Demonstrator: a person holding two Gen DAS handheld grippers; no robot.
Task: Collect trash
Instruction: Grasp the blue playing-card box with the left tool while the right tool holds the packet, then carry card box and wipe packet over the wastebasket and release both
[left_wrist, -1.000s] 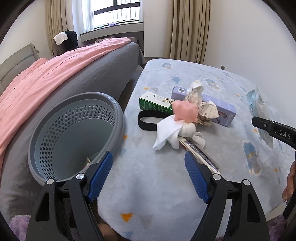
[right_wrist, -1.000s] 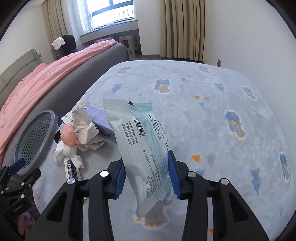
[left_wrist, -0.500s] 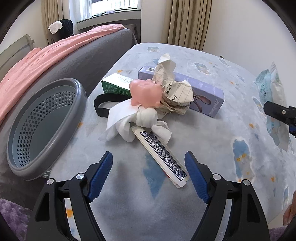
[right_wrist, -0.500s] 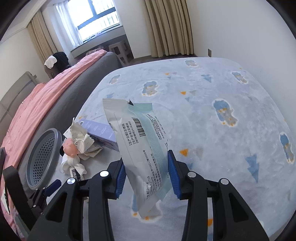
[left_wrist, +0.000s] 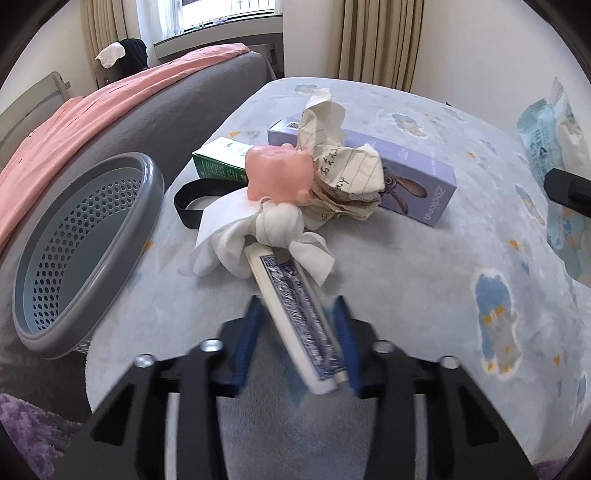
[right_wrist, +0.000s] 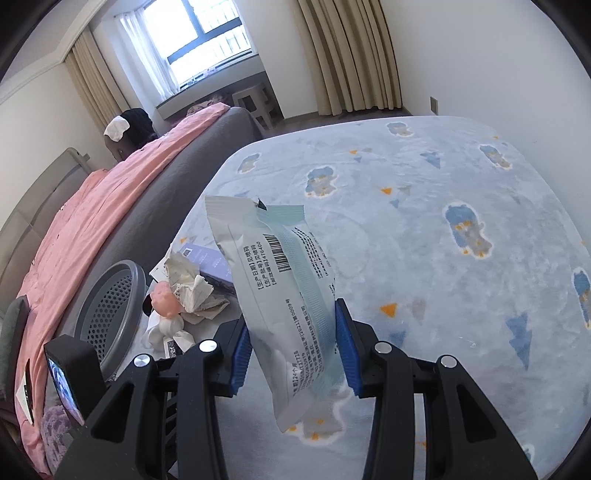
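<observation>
A blue-patterned card box (left_wrist: 291, 280) lies on the pale patterned blanket (left_wrist: 424, 295), one end under a white tissue (left_wrist: 273, 229). My left gripper (left_wrist: 297, 306) has its jaws closing around the box's near end. The right pad touches it; a gap shows at the blurred left pad. Behind it sit a pink toy (left_wrist: 277, 177), crumpled lined paper (left_wrist: 340, 166), a purple box (left_wrist: 406, 173) and a green box (left_wrist: 218, 166). My right gripper (right_wrist: 291, 321) is shut on a wet-wipes packet (right_wrist: 284, 288), held above the blanket.
A grey perforated basket (left_wrist: 147, 177) stands at the left, tilted against the grey bed edge; it also shows as the basket (right_wrist: 136, 273) in the right wrist view. A black band (left_wrist: 188, 206) lies beside the green box. A pink cover (left_wrist: 92, 110) drapes the bed. A seated person (right_wrist: 129, 125) is far behind.
My left gripper moved from beside the basket forward and down to the pile, and its jaws narrowed around the card box. The right gripper kept its hold on the packet.
</observation>
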